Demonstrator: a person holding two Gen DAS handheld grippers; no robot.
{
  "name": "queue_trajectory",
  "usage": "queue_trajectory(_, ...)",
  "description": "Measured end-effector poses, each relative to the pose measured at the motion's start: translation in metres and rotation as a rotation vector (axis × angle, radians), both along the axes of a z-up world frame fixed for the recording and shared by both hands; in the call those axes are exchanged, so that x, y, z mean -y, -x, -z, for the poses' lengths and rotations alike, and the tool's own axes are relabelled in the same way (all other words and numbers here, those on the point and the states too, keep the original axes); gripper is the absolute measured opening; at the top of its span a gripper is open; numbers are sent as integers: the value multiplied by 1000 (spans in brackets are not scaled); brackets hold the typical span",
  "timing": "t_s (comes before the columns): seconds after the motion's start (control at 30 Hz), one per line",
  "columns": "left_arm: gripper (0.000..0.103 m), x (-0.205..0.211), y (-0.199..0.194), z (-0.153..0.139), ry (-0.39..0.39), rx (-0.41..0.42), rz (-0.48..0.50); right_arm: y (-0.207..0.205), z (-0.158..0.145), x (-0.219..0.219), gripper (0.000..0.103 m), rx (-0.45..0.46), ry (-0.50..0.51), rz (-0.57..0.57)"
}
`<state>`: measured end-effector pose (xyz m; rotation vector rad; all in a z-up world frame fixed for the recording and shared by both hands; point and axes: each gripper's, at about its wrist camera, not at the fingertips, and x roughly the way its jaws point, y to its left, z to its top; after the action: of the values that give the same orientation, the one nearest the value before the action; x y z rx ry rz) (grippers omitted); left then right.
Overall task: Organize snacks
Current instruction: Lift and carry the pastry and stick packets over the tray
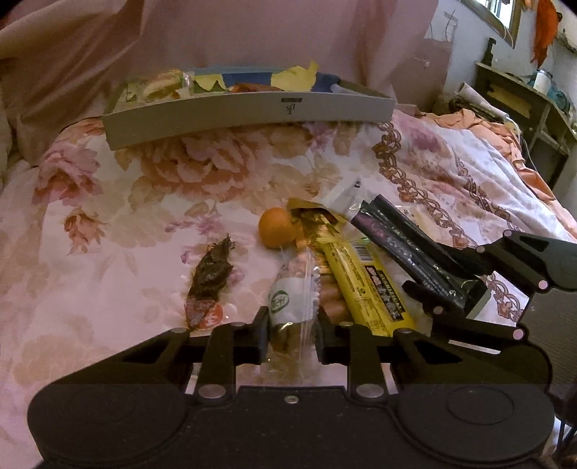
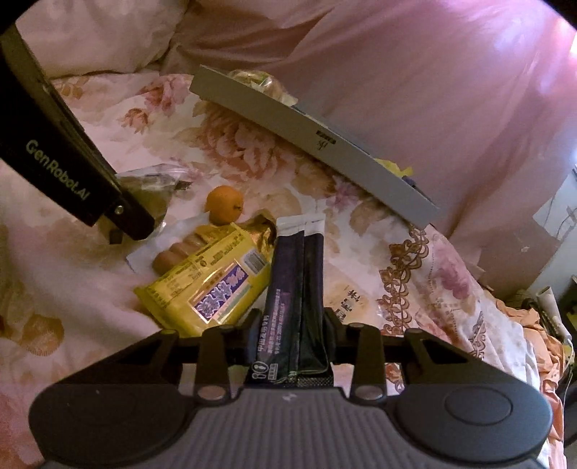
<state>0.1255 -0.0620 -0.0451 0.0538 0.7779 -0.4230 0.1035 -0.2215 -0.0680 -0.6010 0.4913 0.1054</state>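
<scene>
The left gripper has its two fingers pressed on the near end of a clear plastic bag of small sausages, which has a white label with a green mark. The right gripper pinches two dark purple stick sachets at their lower part; the sachets stand side by side and point away from the camera, with their white tops furthest away. In the left wrist view the right gripper comes in from the right side, and its sachets lie tilted above the pile. Just beside the sausage bag, and partly over it, lies a yellow snack packet with a barcode and dark printing. At the far end of this packet a small orange fruit rests on the floral bed cover, touching the packet's torn golden end. Left of the sausage bag, a little apart, lies a dark crumpled wrapper; what is inside it I cannot tell. Near the far edge of the cover, against pink cloth, stands a grey tray, well apart from the pile; it holds some packets in yellow and blue, which are partly hidden by its front wall.
</scene>
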Motion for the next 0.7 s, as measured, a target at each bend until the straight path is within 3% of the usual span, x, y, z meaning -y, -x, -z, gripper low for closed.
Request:
queue_trajectory(0.17,24,-2,1,-1,5,6,-18,2,1,0,39,12,-3,-5)
queue_trajectory(0.7,23,-7,-2,-45,149,107,-63,13,-25,-2,39,154,-35,-38)
